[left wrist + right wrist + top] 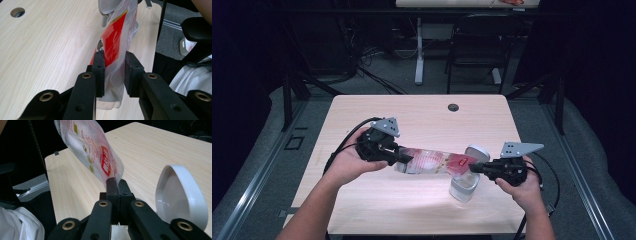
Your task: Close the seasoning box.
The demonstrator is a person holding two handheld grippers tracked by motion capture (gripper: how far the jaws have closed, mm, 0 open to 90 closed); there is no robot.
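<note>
A clear plastic bag [432, 162] with red print hangs stretched above the table between both grippers. My left gripper [399, 159] is shut on the bag's one end [113, 72], its pads pressing the crumpled film. At the other end, my right gripper [472, 167] is shut tight on the bag's edge [100, 157]. Under that end stands a clear container [463, 187] with its white hinged lid [477, 152] open; the lid [181, 195] is close beside the right jaws.
The light wooden table [422, 115] has a round cable hole [453, 107] at its far edge. Beyond the table stand a black chair [479, 45] and a desk leg [418, 55]. Grey floor and rails lie at both sides.
</note>
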